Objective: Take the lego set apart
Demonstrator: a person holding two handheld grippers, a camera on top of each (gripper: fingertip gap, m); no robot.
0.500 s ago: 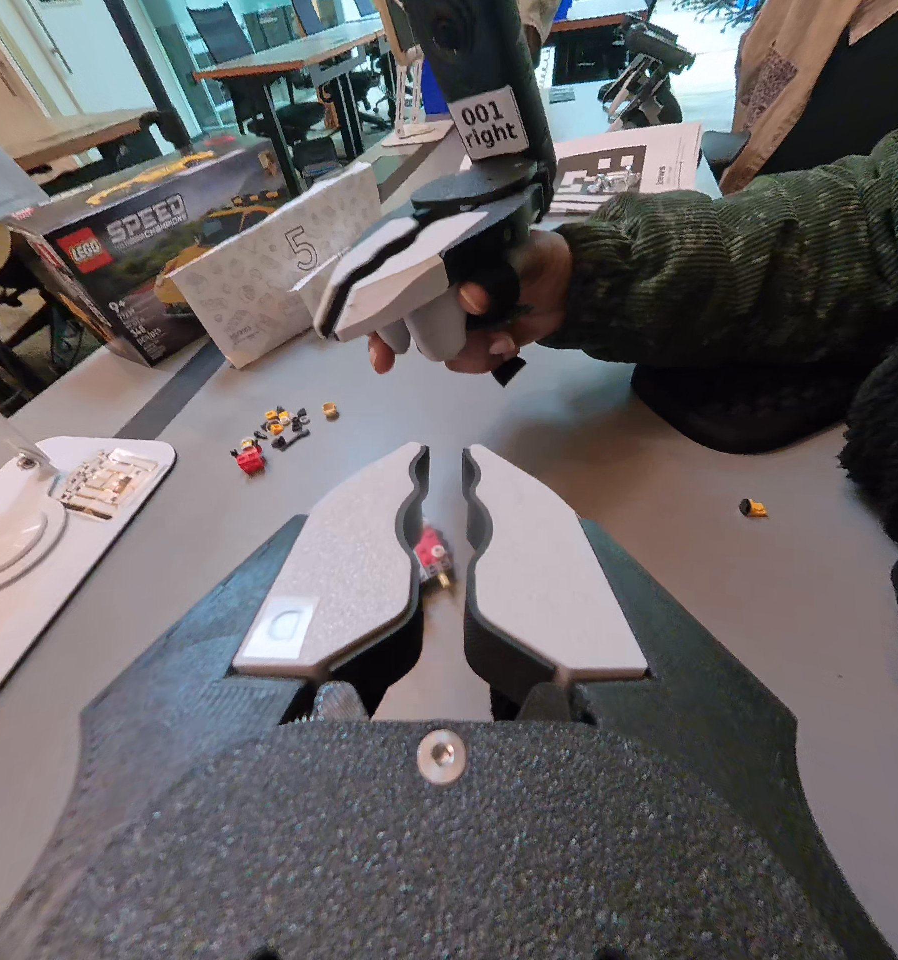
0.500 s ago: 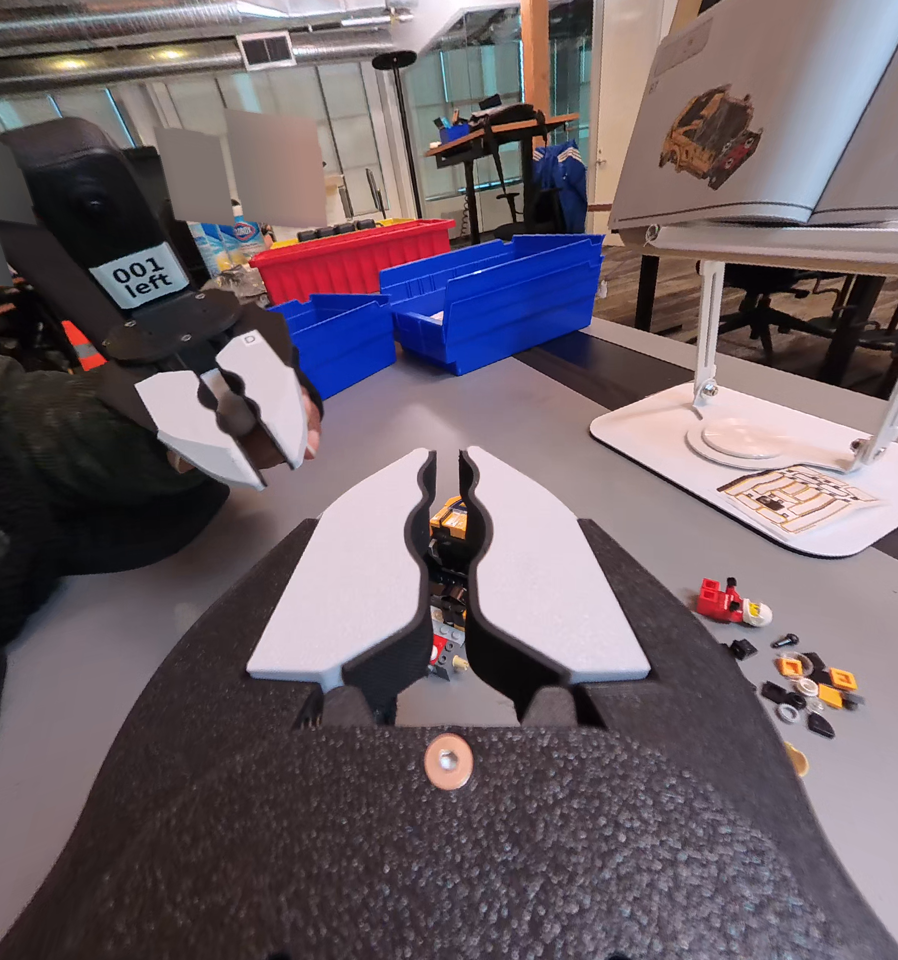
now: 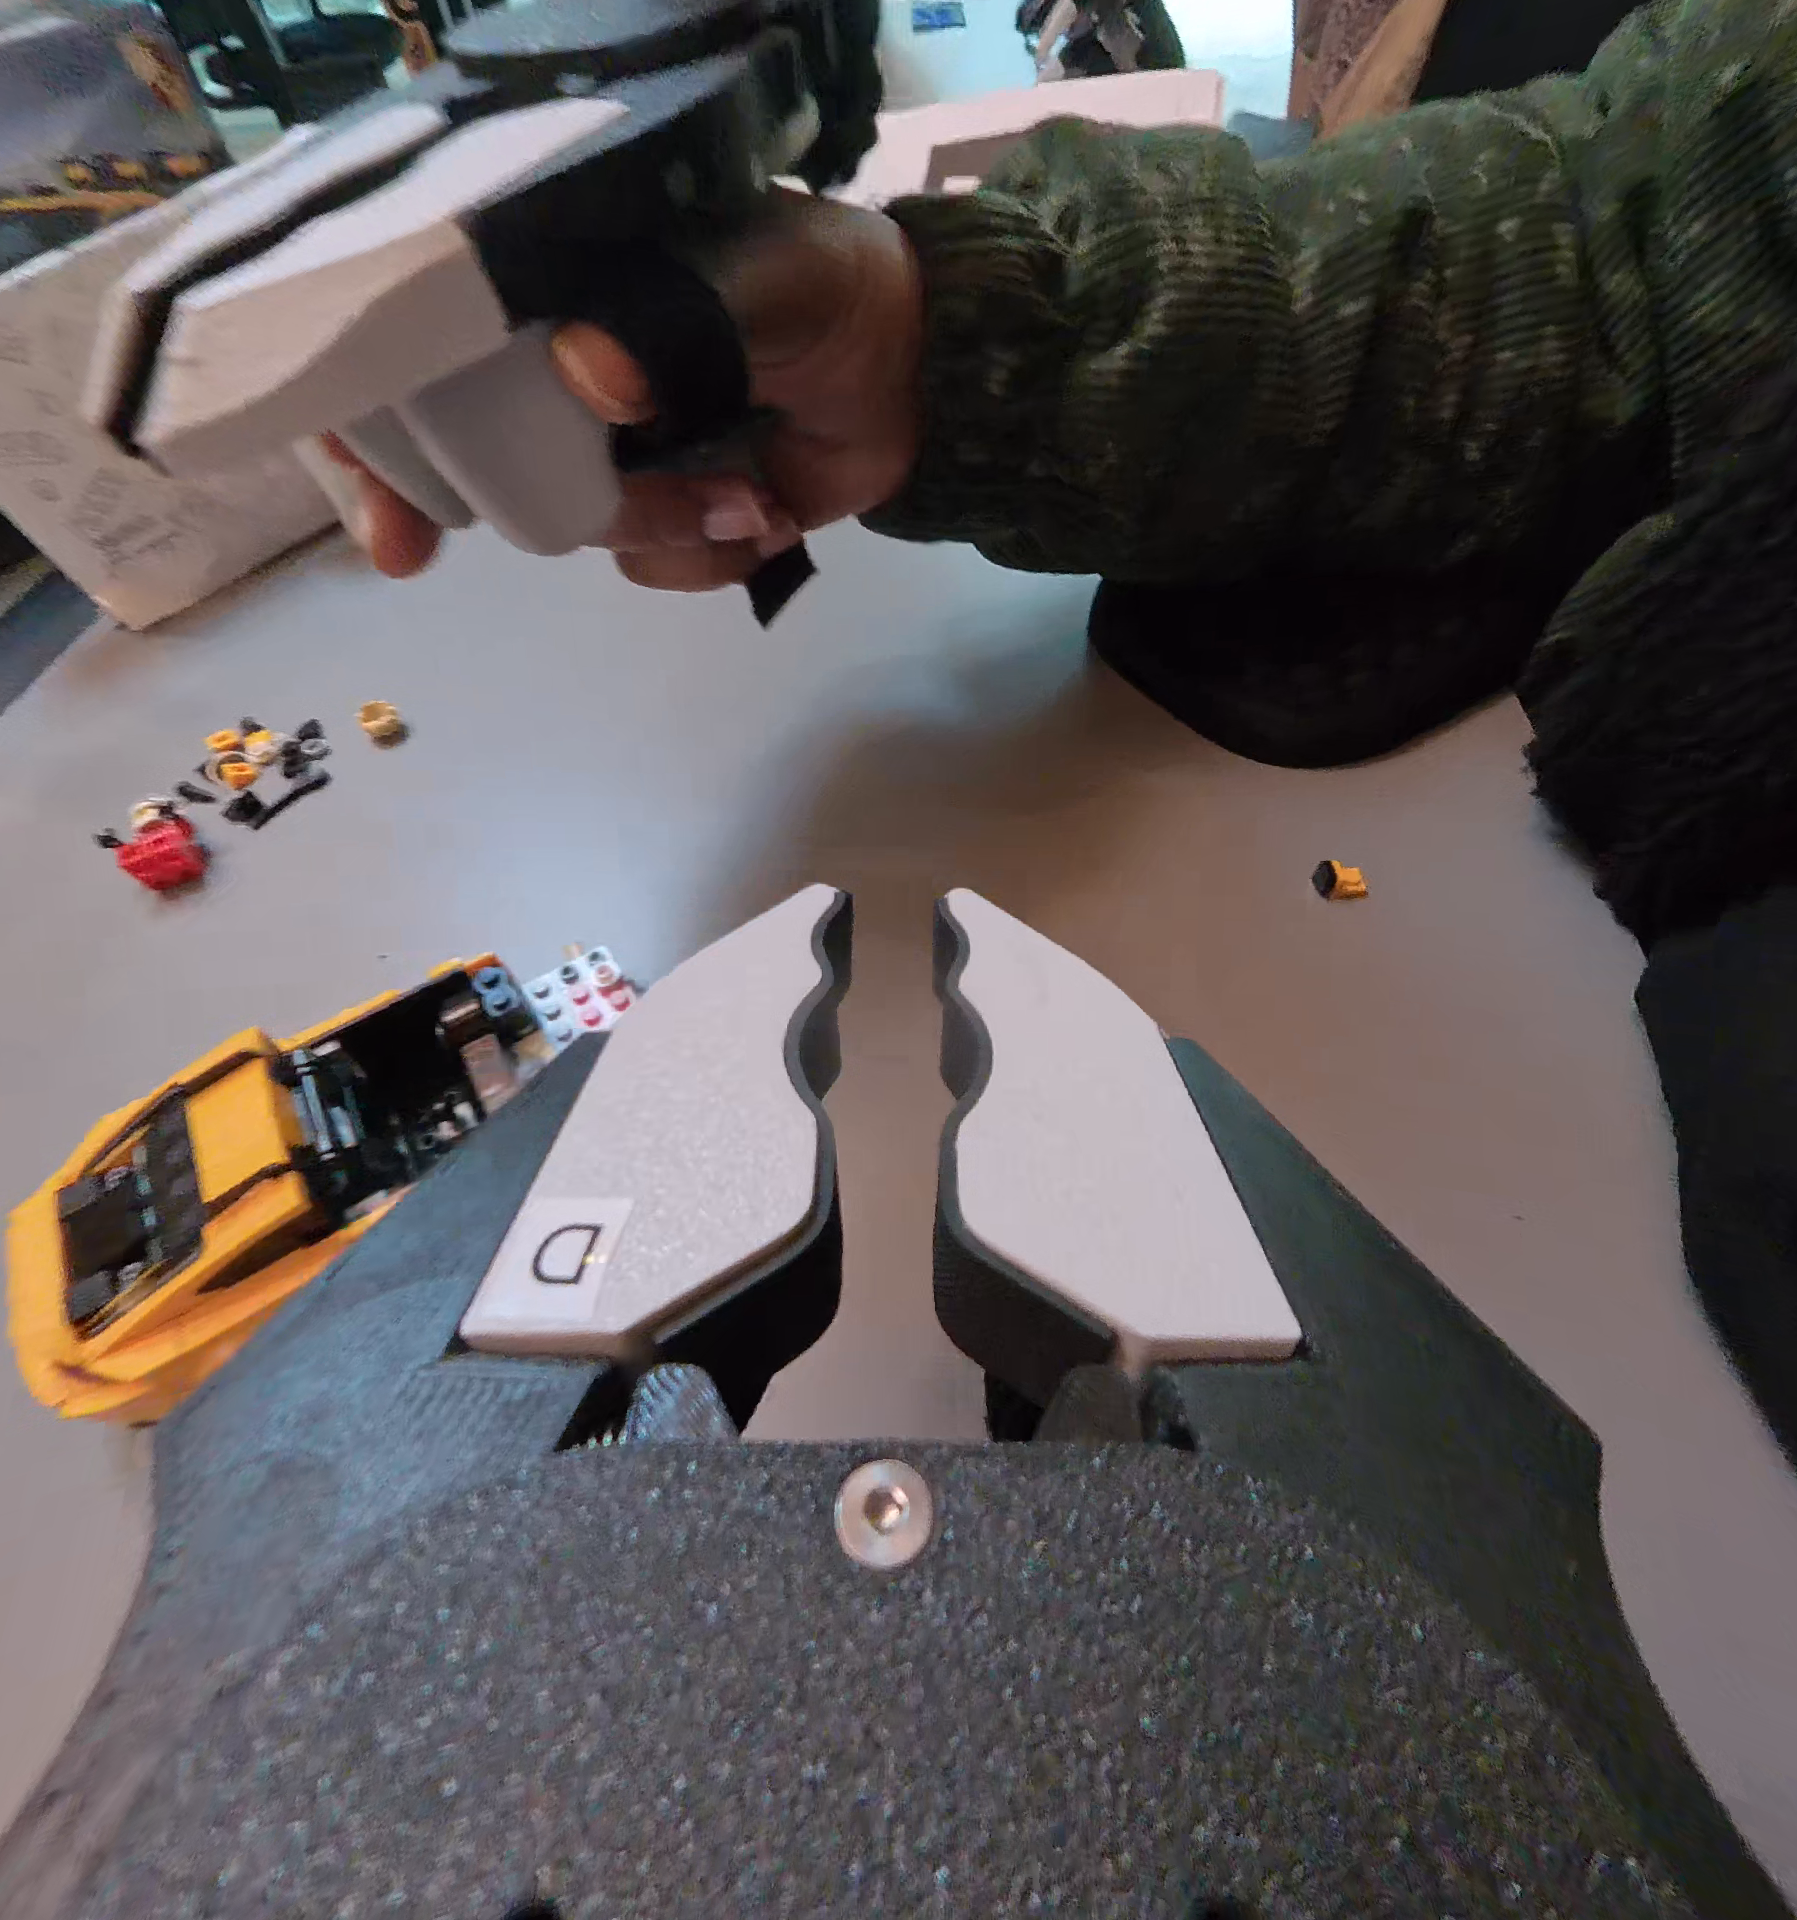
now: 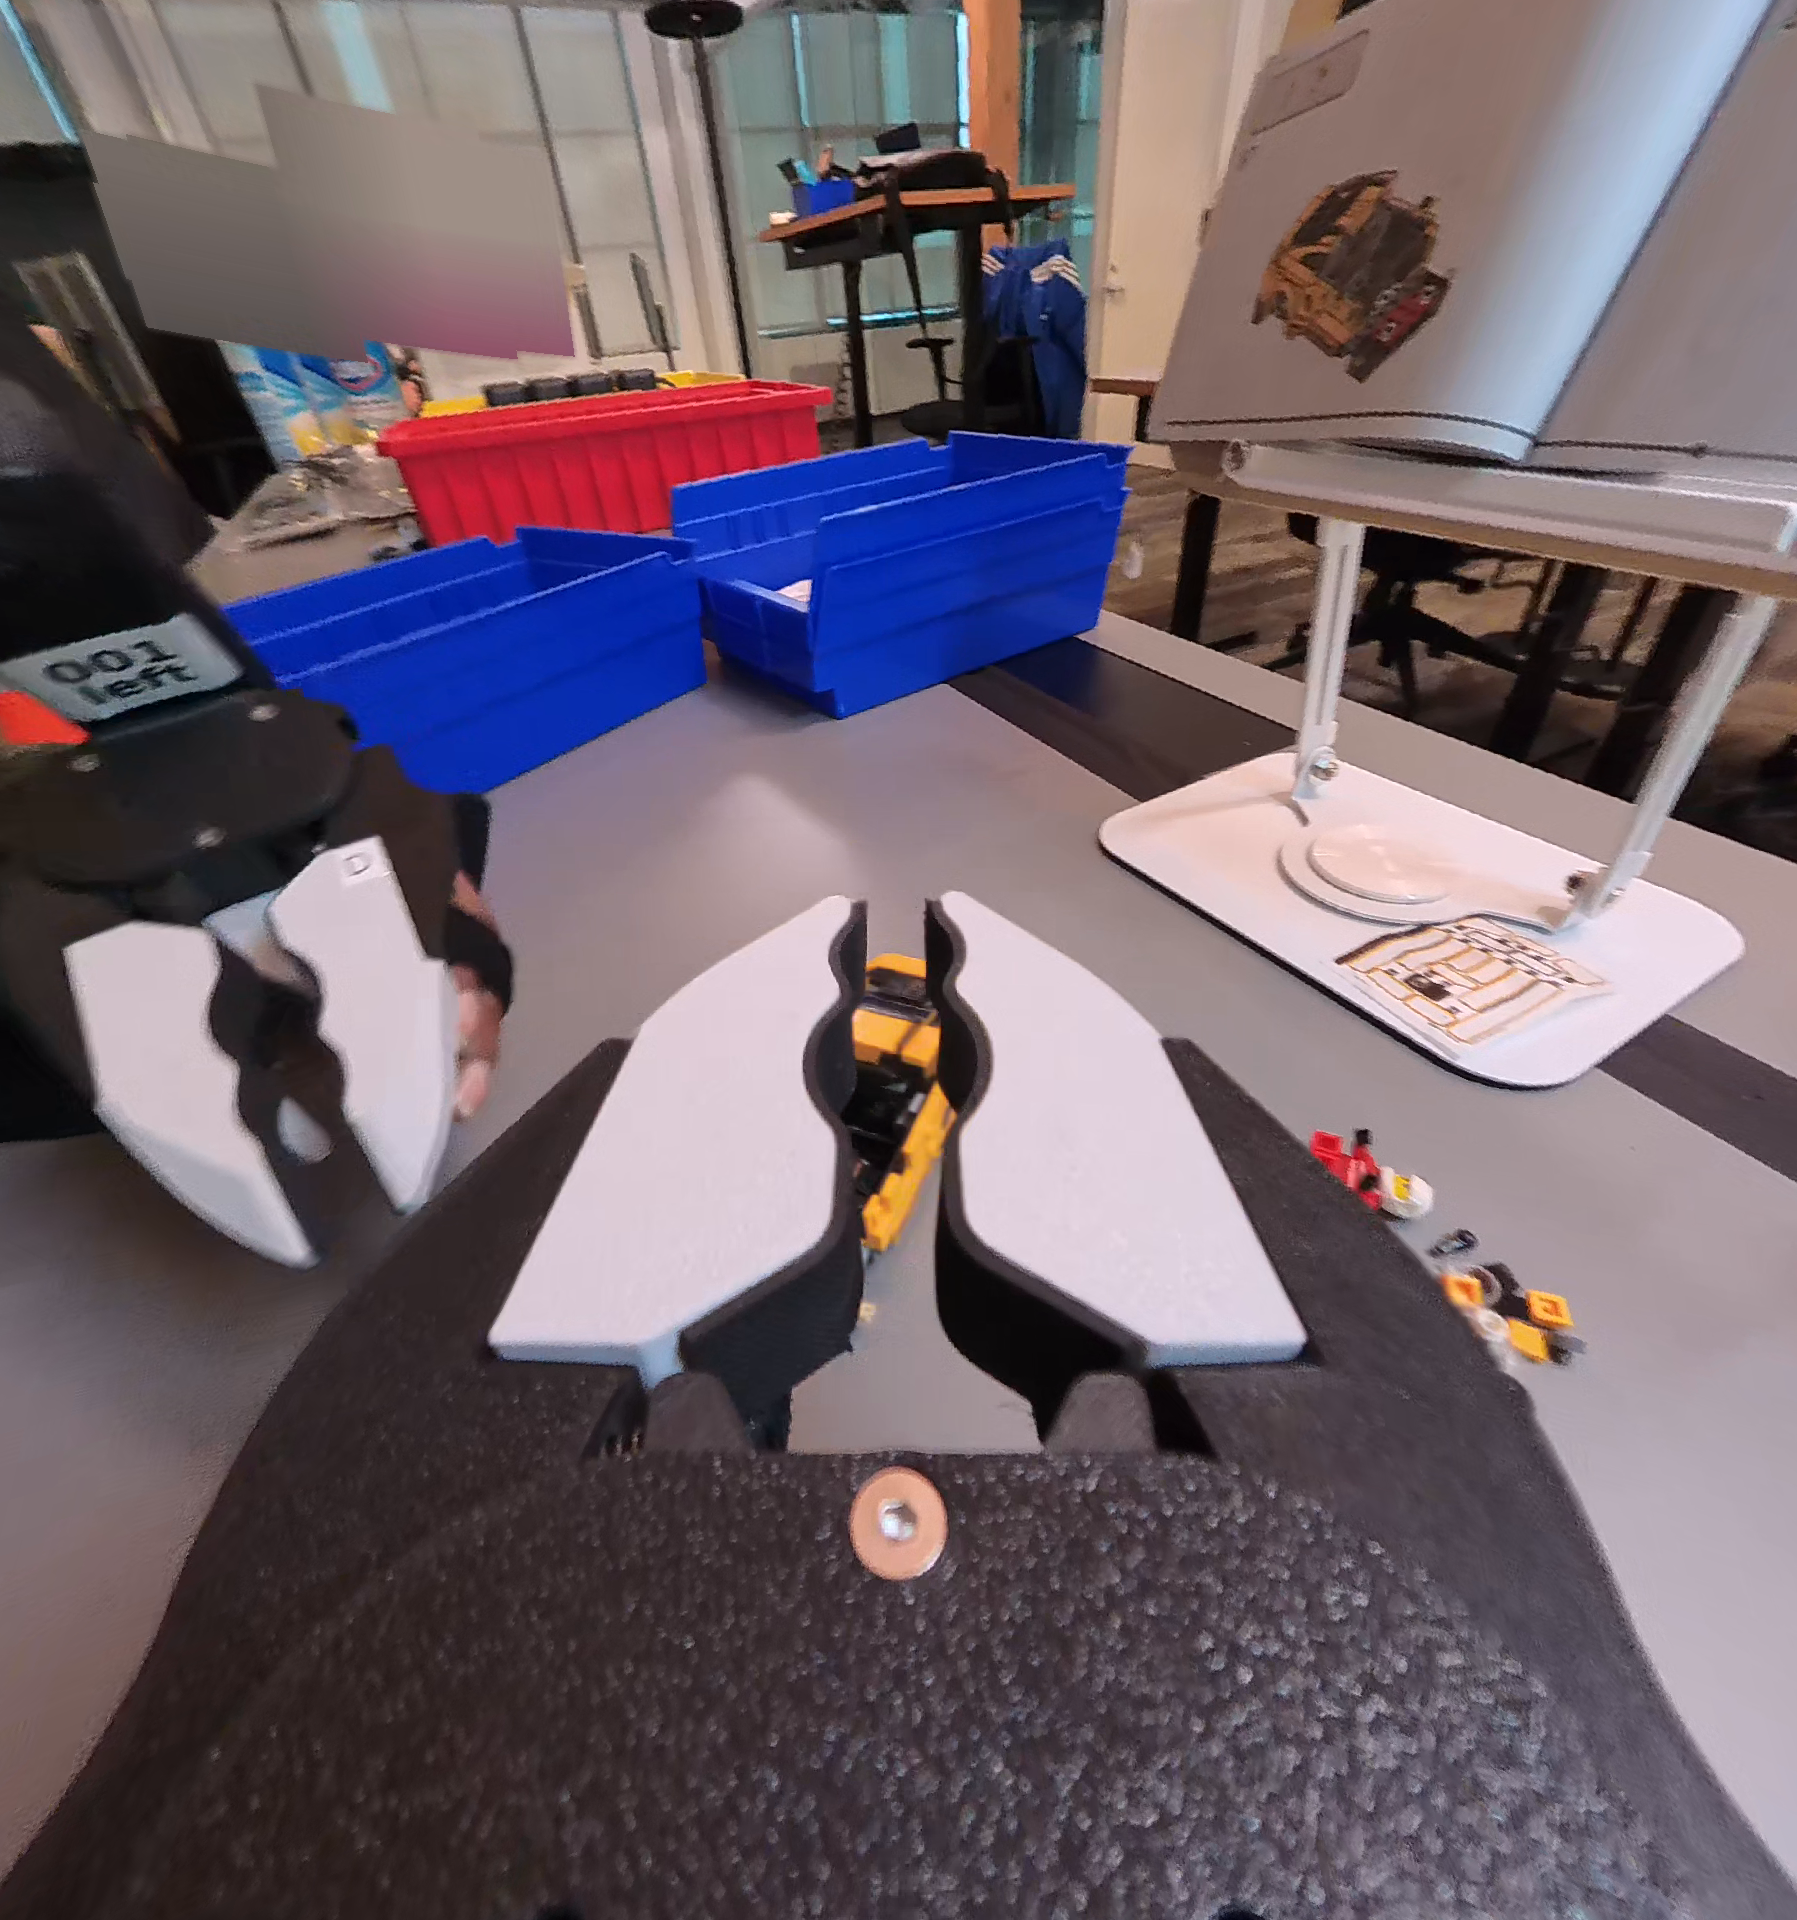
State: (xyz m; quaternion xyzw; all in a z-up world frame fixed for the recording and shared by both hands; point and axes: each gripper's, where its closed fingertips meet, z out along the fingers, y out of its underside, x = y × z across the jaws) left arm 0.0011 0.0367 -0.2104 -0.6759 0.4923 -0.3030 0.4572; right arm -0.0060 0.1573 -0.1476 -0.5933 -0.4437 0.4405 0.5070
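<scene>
The yellow car (image 3: 198, 1174) lies on the table (image 3: 977, 779). Both the left claw (image 3: 892, 914) and the right claw (image 4: 894, 920) are slightly open and hold nothing. Next, I think, they must grip the car again to pull off another piece.

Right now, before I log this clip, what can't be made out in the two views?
Left wrist view: the left gripper hides one end of the yellow lego car.
Right wrist view: the car shows only through the right gripper's finger gap, so contact is unclear.
Left wrist view: the right gripper is motion-blurred.
Both views: the loose parts are too small to identify.
</scene>
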